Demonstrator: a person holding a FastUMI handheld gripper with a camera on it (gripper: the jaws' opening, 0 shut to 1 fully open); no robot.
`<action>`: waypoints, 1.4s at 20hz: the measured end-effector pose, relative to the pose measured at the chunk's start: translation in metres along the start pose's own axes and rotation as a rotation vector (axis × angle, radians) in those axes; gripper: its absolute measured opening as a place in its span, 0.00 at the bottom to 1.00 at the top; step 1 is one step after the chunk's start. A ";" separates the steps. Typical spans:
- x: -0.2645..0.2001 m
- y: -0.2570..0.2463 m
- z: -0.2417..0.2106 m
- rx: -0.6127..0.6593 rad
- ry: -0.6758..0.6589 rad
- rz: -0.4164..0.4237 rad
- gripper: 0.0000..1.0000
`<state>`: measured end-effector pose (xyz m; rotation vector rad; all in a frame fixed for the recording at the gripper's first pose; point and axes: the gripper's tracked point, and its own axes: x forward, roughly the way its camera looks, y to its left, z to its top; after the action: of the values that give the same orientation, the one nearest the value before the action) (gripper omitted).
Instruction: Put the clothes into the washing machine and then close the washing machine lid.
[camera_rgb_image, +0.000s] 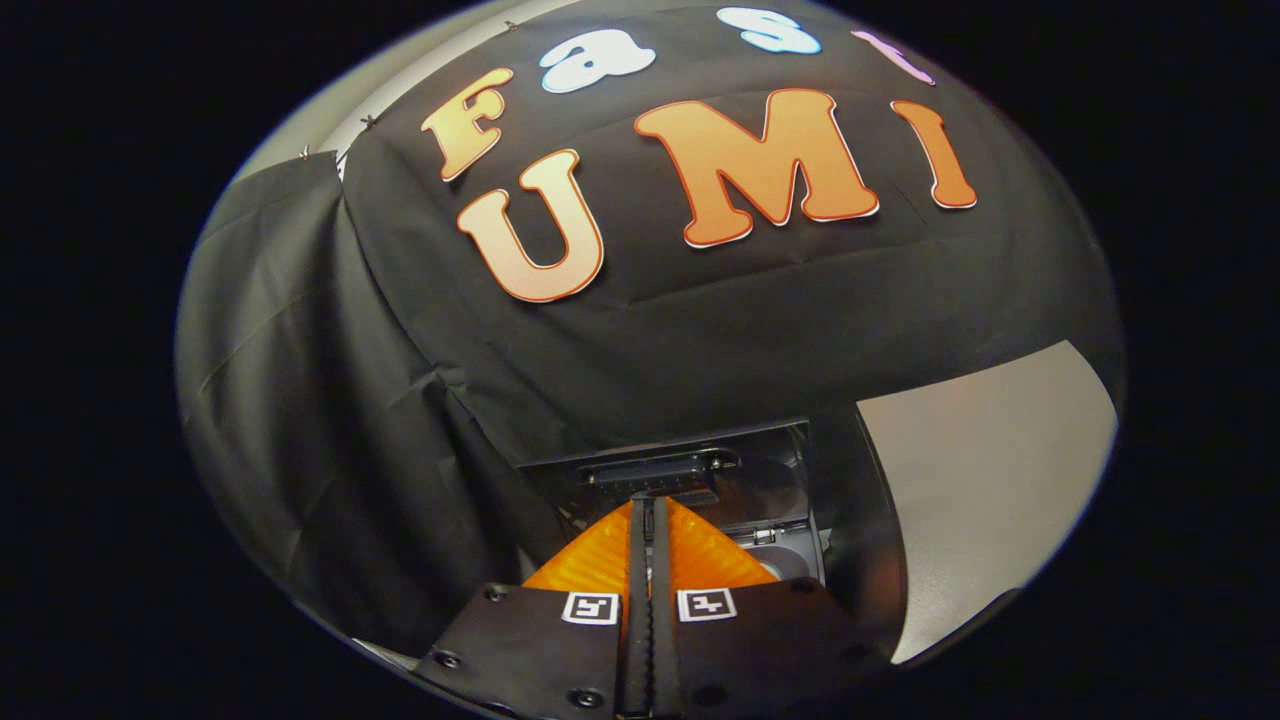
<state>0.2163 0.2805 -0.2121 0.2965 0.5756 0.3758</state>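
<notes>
Tongs (650, 515) pressed together, fingers meeting along a thin seam with nothing gripped between them. Just ahead of the tips, touching or nearly touching, the dark handle bar (660, 468) on the raised washing machine lid (740, 450). Behind the fingers and below the lid, part of the washing machine (790, 555) opening. Off to the right, a pale worktop (990, 470). Beyond everything, black cloth wall (400, 400).

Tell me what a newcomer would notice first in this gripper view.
The gripper draws the eye first: its two fingers are pressed together, tips right at the edge of the raised dark, glossy washing machine lid, with nothing visibly held between them. Behind the lid hangs the black cloth booth wall, and to its right lies a pale grey flat panel.
</notes>
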 end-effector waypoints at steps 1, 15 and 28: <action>0.006 0.002 -0.003 -0.004 0.007 -0.001 0.08; 0.080 0.012 -0.037 -0.026 0.106 -0.023 0.11; 0.146 0.011 -0.016 -0.133 0.080 -0.109 0.97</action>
<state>0.3179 0.3545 -0.2898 0.1218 0.6390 0.3196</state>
